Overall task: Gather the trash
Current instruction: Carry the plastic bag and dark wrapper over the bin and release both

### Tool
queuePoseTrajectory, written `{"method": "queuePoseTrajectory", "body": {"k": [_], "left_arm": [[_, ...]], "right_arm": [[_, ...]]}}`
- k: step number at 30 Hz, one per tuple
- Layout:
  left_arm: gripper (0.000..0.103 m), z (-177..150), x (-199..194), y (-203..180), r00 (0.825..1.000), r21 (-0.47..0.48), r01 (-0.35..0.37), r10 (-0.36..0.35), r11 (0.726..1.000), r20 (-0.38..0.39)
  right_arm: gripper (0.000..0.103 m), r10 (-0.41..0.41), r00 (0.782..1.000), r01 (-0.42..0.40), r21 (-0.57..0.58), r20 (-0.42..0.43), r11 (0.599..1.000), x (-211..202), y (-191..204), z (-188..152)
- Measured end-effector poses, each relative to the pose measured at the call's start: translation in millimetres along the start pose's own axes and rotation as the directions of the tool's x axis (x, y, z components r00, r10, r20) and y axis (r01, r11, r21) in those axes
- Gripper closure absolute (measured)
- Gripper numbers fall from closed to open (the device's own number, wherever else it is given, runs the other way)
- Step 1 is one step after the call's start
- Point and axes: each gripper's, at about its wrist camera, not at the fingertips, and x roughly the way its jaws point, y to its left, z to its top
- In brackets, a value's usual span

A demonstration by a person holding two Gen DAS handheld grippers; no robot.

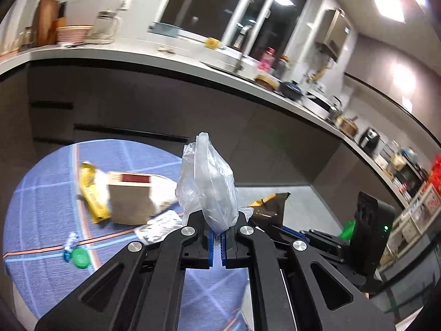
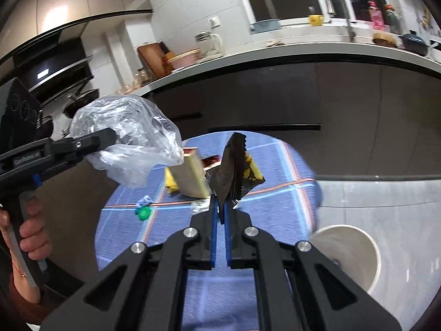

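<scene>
Blue checked tablecloth [image 2: 275, 207] in kitchen; left gripper [image 1: 217, 231] clamps plastic bag [image 1: 206, 182], right gripper [image 2: 220, 212] clamps dark wrapper [image 2: 234, 171]

White bowl [image 2: 355, 259] partly hidden behind right gripper [image 2: 220, 215]

Indoor artificial light, moderately bright. Ceiling panels [image 1: 390, 8] blew out to white in the left wrist view, and a glare patch sat on the wall [image 1: 403, 78]. Windows [image 1: 289, 13] were dark. A soft glare spot showed on the upper cabinet [image 2: 56, 18] in the right wrist view. Strong fisheye bending curved the counter [image 1: 165, 58] edge; corners vignetted to black. Motion blur smeared background items and the round table [image 2: 275, 201] rim; the near black arms stayed sharp.
</scene>
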Motion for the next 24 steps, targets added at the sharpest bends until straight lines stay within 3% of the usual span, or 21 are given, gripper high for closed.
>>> {"method": "queuePoseTrajectory", "body": {"k": [7,15,24], "left_arm": [[0.1,-11.7,44.9,-41.5,0.992,0.059,0.1,-0.095,0.993,-0.086],[0.1,-26.4,107.7,-76.3,0.965,0.047,0.199,-0.187,0.979,-0.184],[0.1,-62.0,187.2,-102.3,0.923,0.064,0.211,-0.177,0.975,-0.341]], "right_arm": [[0.097,-0.125,0.992,0.126,0.049,-0.027,0.991,-26.1,-50.2,-23.5],[0.097,-0.221,0.969,0.234,0.125,-0.107,0.964,-38.7,-109.0,-62.1],[0.097,-0.233,0.949,0.277,0.205,-0.214,0.939,-19.6,-157.2,-101.9]]}}
